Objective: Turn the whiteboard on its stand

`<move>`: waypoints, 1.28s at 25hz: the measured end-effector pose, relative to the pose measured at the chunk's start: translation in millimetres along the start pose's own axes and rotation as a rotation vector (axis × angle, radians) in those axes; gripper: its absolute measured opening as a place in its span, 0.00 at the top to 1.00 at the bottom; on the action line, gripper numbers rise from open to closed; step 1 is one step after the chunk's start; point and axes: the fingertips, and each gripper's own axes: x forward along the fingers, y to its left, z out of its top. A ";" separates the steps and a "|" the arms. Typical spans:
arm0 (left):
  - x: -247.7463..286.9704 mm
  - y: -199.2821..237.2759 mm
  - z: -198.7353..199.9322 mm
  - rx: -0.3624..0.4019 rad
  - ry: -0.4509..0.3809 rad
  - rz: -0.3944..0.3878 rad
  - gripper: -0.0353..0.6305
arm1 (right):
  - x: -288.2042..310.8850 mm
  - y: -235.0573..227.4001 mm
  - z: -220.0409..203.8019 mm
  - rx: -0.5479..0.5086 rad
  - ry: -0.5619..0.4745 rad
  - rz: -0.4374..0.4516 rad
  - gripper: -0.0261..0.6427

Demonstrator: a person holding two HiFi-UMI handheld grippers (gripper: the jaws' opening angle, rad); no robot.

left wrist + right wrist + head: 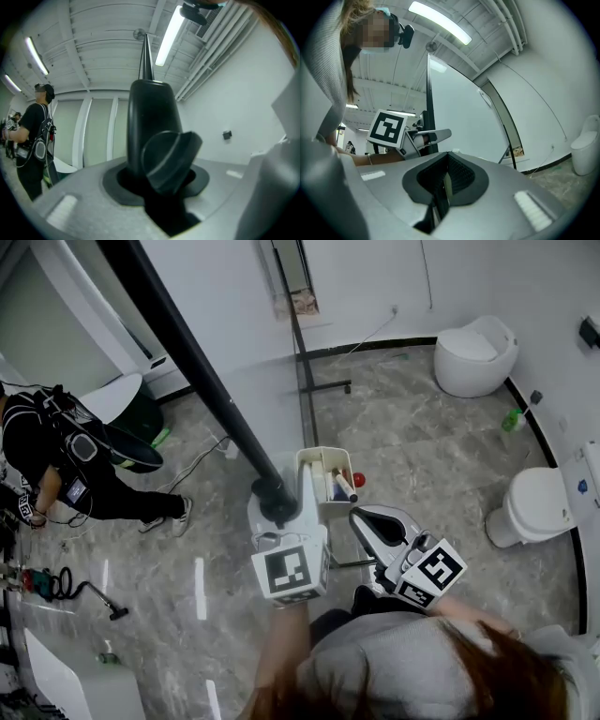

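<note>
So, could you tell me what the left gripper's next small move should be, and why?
Probably roll the left gripper to loosen the black knob between its jaws, on the black post of the whiteboard; the board likely cannot turn until it slackens.

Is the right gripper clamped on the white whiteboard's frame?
No, the right gripper has its jaws together on nothing, clear of the white whiteboard.

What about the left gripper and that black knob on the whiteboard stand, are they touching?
Touching. In the left gripper view the black knob sits wedged in the left gripper, between its jaws, with no gap showing at its lower end.
</note>
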 end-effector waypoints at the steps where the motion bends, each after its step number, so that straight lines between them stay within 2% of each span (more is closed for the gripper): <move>1: -5.0 -5.3 0.2 -0.004 0.001 -0.003 0.73 | -5.2 1.5 1.4 0.001 -0.006 -0.005 0.95; 9: -53.3 -48.6 9.6 -0.014 -0.003 -0.033 0.71 | -48.9 34.5 12.9 -0.005 -0.044 -0.033 0.95; 15: -100.0 -69.9 22.6 -0.026 -0.007 -0.049 0.71 | -97.7 69.2 -3.4 0.028 -0.030 -0.073 0.95; 23: -97.4 -62.9 17.8 -0.018 0.002 -0.051 0.71 | -148.8 127.0 -20.8 0.043 -0.015 -0.089 0.95; 32: -155.6 -102.5 23.8 -0.024 0.001 -0.059 0.70 | -179.0 120.7 -0.2 -0.023 -0.048 -0.165 0.95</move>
